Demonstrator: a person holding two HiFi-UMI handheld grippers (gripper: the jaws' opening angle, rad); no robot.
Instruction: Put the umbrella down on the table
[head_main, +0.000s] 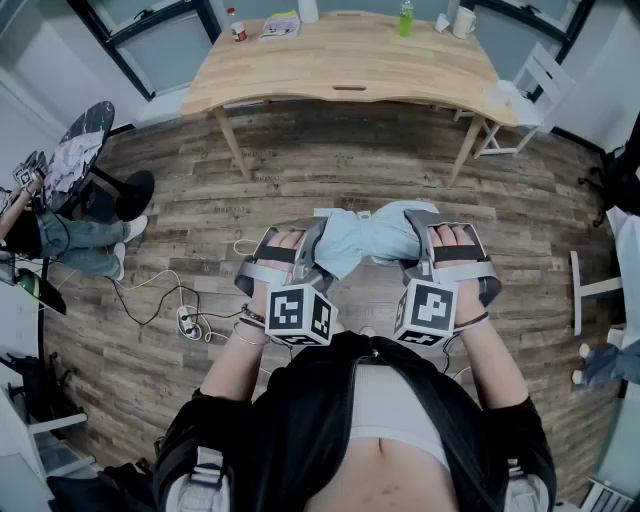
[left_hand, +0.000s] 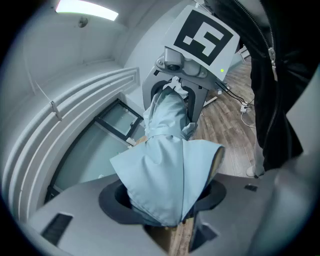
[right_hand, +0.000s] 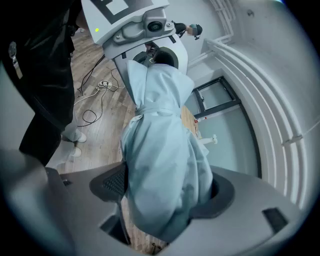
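Left tool (left_hand: 165, 205) and right tool (right_hand: 162, 195) each pinch one end of the folded umbrella (head_main: 365, 238) between them. Its fabric is soft, light and likely slippery. Desk (head_main: 350, 60) well ahead.

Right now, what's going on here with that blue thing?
A person is holding a folded light-blue umbrella roughly level between two handheld grippers. The left gripper is closed on one end and the right gripper on the other. The person stands on the wooden floor, some way back from the wooden table ahead. The umbrella is in the air in front of them and has not been put down on the table yet.
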